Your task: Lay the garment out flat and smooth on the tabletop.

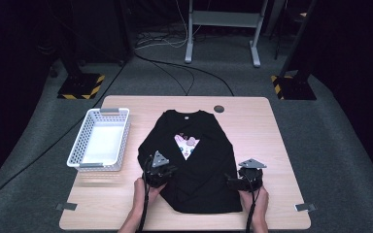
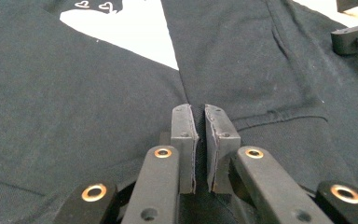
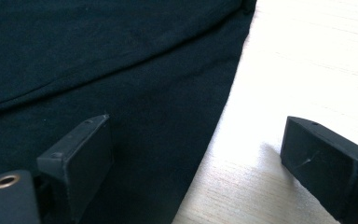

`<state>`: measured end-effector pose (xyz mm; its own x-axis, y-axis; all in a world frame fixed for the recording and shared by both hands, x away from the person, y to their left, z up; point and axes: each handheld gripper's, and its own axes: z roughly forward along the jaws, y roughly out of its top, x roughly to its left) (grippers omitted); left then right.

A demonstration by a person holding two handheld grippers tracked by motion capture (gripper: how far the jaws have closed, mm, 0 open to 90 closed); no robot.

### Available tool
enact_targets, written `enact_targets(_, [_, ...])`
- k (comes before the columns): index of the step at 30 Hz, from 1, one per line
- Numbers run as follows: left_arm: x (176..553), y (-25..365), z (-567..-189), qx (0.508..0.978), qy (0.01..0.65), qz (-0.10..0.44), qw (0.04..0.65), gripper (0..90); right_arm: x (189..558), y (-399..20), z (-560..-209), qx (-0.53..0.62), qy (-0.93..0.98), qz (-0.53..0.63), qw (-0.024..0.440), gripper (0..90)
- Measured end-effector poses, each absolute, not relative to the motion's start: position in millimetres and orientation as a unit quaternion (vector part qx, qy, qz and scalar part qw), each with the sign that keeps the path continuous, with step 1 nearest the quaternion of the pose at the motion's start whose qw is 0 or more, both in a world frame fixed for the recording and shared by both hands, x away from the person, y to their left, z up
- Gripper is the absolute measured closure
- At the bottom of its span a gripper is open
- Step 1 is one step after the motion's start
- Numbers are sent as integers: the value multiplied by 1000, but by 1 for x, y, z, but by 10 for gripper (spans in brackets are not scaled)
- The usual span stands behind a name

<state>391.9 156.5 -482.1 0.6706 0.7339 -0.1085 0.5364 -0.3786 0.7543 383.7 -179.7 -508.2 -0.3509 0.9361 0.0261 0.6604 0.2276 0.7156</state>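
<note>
On the table [image 1: 272,126] the black shirt [image 1: 194,184] is laid flat, collar away; the left claw [image 2: 199,140] is pinched nearly shut on its fabric; the right claw [image 3: 196,154] is held wide open, straddling its right edge.

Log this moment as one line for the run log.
left gripper: shut, over black shirt | right gripper: open, straddling shirt's edge | basket: empty, left of shirt
</note>
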Motion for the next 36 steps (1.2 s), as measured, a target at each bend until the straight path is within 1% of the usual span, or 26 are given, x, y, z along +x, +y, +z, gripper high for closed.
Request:
enact_targets(21, [376, 168, -483, 818, 388, 123, 406, 833, 384, -180, -508, 529, 754, 326, 211, 87])
enact_targets(36, [353, 195, -486, 819, 391, 136, 397, 832, 384, -180, -508, 529, 754, 326, 211, 87])
